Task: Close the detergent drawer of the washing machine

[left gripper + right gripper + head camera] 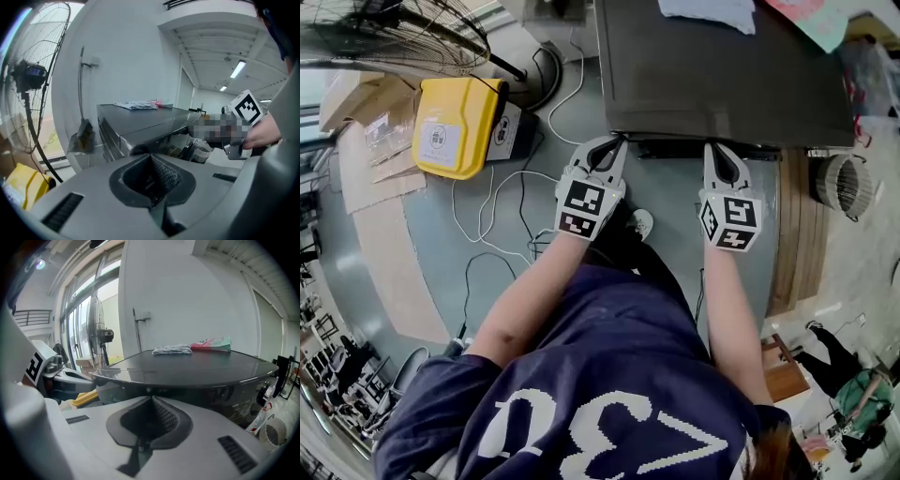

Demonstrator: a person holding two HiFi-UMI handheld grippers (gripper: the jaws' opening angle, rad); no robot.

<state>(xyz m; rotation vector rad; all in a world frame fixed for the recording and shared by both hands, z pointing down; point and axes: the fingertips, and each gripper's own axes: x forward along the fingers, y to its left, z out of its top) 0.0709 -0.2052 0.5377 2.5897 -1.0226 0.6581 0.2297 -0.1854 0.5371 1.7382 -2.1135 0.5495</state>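
The washing machine point(722, 66) is a dark grey box at the top of the head view, seen from above. A dark strip point(670, 148) juts slightly from its front edge; I cannot tell if this is the detergent drawer. My left gripper point(615, 143) is shut and empty, its tips at the machine's front left corner. My right gripper point(718, 150) is shut and empty too, its tips just at the front edge, right of the strip. The left gripper view has its shut jaws point(151, 157) before the machine's corner point(122, 136). The right gripper view has its shut jaws point(151, 399) under the lid's edge point(187, 380).
A yellow container point(455, 127) and cardboard point(375, 141) lie on the floor at left, with white cables point(497, 216) trailing between them and me. A standing fan point(403, 33) is at the far left. A white basket point(844, 183) stands right of the machine. A cloth point(708, 11) lies on the lid.
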